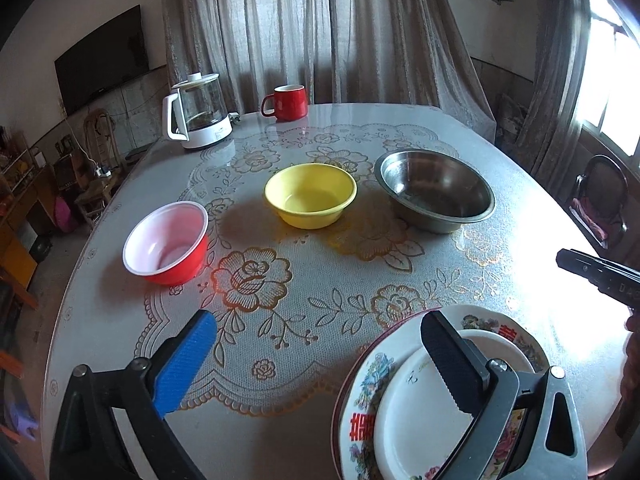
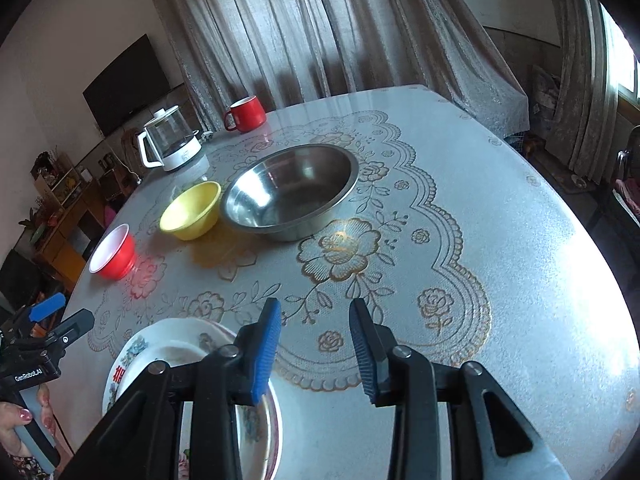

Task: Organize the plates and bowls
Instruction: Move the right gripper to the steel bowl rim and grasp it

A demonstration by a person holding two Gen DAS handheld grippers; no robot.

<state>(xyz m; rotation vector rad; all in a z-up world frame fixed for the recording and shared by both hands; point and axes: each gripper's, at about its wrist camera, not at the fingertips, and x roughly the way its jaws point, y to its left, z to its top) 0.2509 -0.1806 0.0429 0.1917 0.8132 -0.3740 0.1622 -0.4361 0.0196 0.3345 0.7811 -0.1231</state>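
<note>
Three bowls stand in a row on the table: a red bowl (image 1: 166,242) with a white inside at left, a yellow bowl (image 1: 310,195) in the middle, a steel bowl (image 1: 436,190) at right. They also show in the right wrist view as the red bowl (image 2: 113,254), the yellow bowl (image 2: 192,210) and the steel bowl (image 2: 290,192). A small white plate (image 1: 416,420) lies on a floral plate (image 1: 360,404) near the front edge. My left gripper (image 1: 320,356) is open above the table, its right finger over the plates. My right gripper (image 2: 314,350) is open and empty, beside the floral plate (image 2: 132,354).
A glass kettle (image 1: 198,114) and a red mug (image 1: 287,102) stand at the table's far edge. The table (image 1: 520,280) carries a lace-patterned cloth. Curtains hang behind it. A chair (image 1: 600,200) stands at the right, shelves at the left.
</note>
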